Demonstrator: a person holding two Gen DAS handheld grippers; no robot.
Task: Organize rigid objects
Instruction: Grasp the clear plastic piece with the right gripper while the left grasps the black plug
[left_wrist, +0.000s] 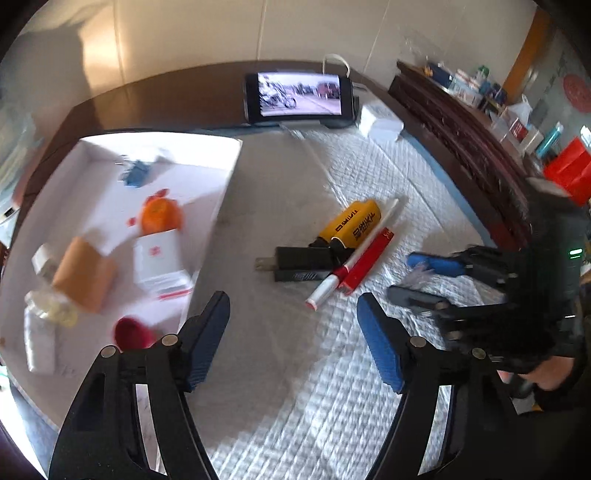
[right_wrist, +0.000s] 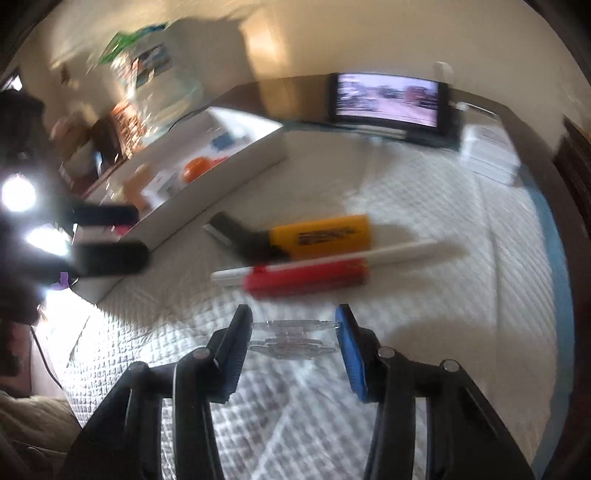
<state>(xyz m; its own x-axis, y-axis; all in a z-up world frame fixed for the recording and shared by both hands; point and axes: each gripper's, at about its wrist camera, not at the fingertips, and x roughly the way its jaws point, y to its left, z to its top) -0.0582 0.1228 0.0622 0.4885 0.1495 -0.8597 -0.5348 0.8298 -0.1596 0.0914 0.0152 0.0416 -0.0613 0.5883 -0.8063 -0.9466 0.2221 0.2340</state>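
The yellow lighter (left_wrist: 354, 223) carries black Chinese characters along its side, too blurred to read. The black plug (left_wrist: 295, 263) bears a pale mark that cannot be made out, and nothing else is legible.

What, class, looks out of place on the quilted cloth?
A jumbled pile sits loose mid-cloth: a yellow lighter, black plug, white pen and red box, overlapping at odd angles, while other items already lie in the white tray.
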